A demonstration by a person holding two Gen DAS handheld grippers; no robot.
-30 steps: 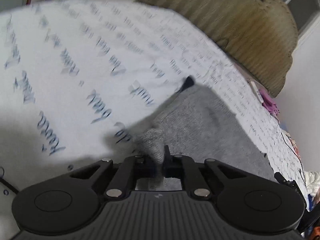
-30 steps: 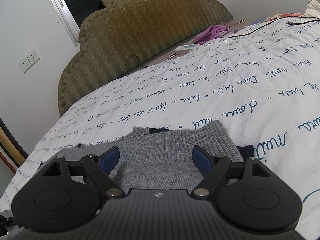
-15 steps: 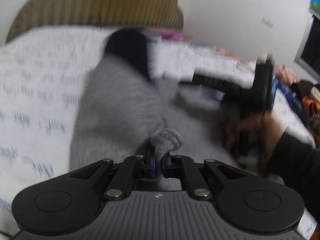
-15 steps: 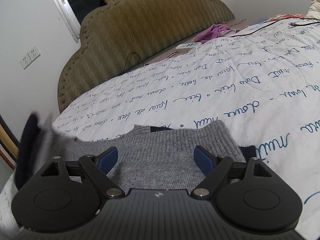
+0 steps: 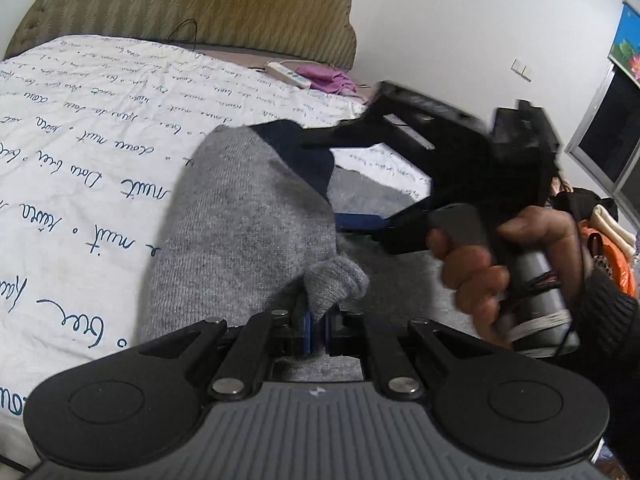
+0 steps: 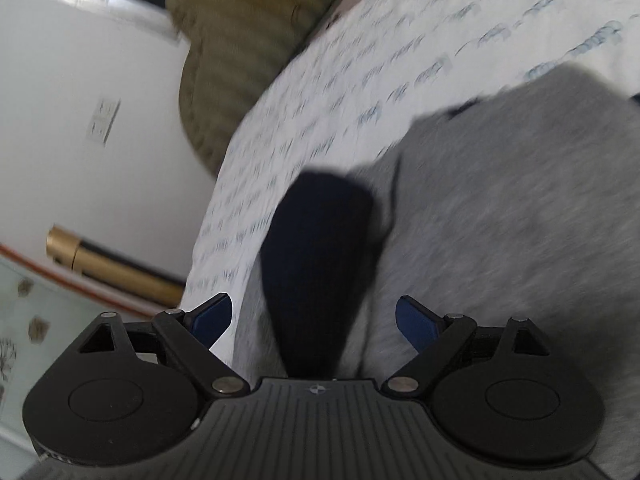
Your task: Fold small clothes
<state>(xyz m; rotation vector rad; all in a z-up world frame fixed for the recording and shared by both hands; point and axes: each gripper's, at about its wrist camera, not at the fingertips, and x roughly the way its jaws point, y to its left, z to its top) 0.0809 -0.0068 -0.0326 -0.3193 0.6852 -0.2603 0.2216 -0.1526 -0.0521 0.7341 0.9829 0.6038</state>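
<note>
A small grey knit sweater with a navy cuff lies on the white bed cover. My left gripper is shut on a pinch of the grey knit and holds the sleeve folded over the sweater body. My right gripper shows in the left wrist view, open, hovering over the sweater beside the navy cuff. In the right wrist view my right gripper is open with the navy cuff between its blue pads, touching neither, over the grey sweater.
The white bed cover with blue script spreads left. An olive padded headboard stands behind. A purple cloth and a white power strip lie near the headboard. A wall socket and a gold tube are left of the bed.
My left gripper swung the grey sleeve with its navy cuff across over the sweater body. My right gripper tilted and moved toward the cuff, staying open.
</note>
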